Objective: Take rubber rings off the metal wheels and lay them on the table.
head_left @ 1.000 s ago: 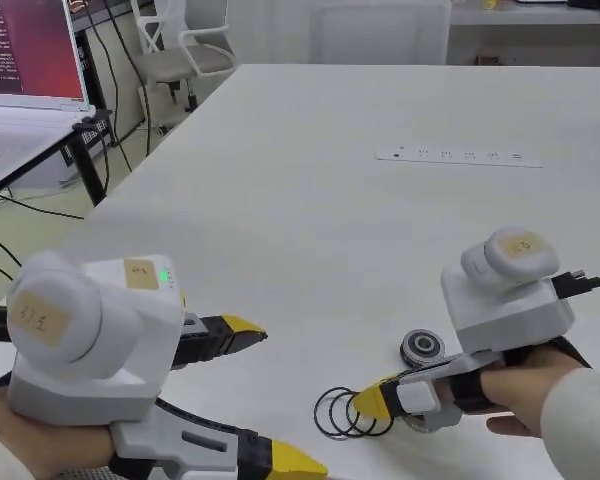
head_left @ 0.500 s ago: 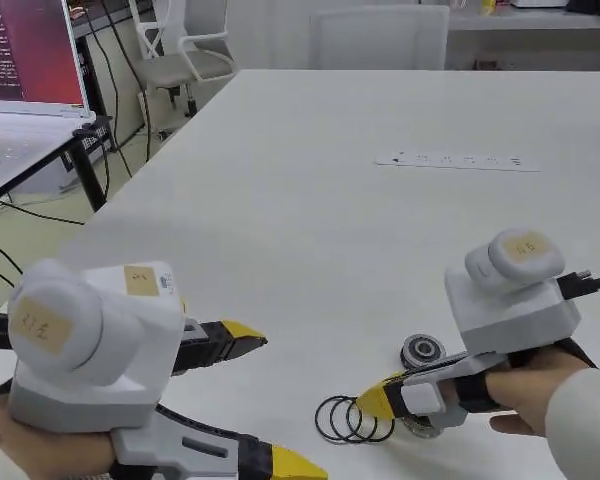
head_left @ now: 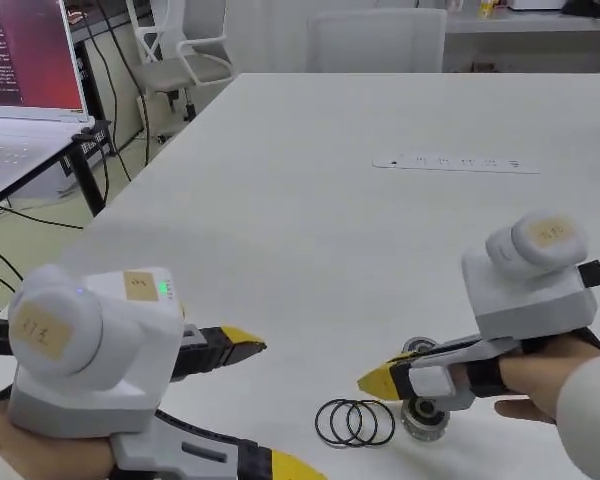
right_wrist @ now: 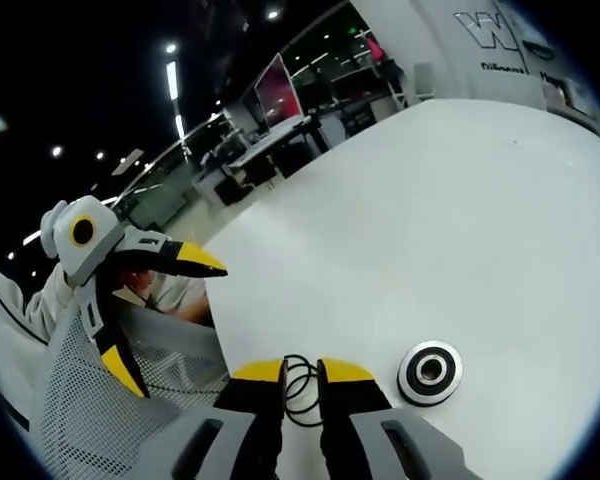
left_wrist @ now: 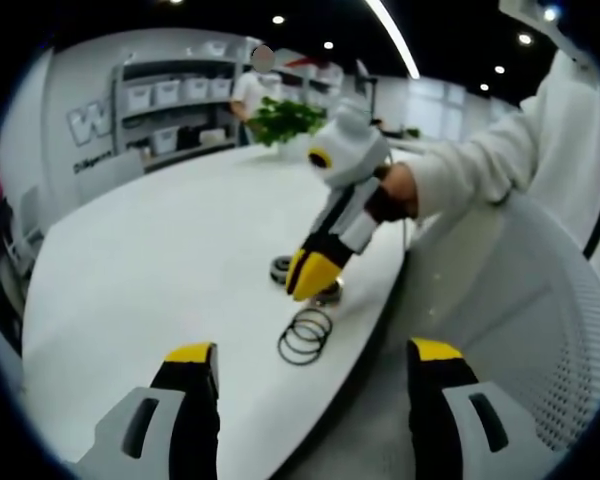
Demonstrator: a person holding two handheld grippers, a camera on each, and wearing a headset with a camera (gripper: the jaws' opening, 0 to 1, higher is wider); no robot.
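Up comes my right hand-held gripper (head_left: 368,381), lifted clear of the rubber rings (head_left: 355,422) it was down beside half a second ago. Its jaws are drawn almost together, pinching nothing. The rings lie overlapped on the counter (head_left: 330,200), let go right where the job wants them. Just right of the rings sits a bare metal wheel (head_left: 425,417), with a darker wheel (right_wrist: 430,371) just beyond, maybe with rubber yet to strip. Left of the rings, my left hand-held gripper (head_left: 270,407) hovers, jaws spread wide, likely ready to steady a wheel.
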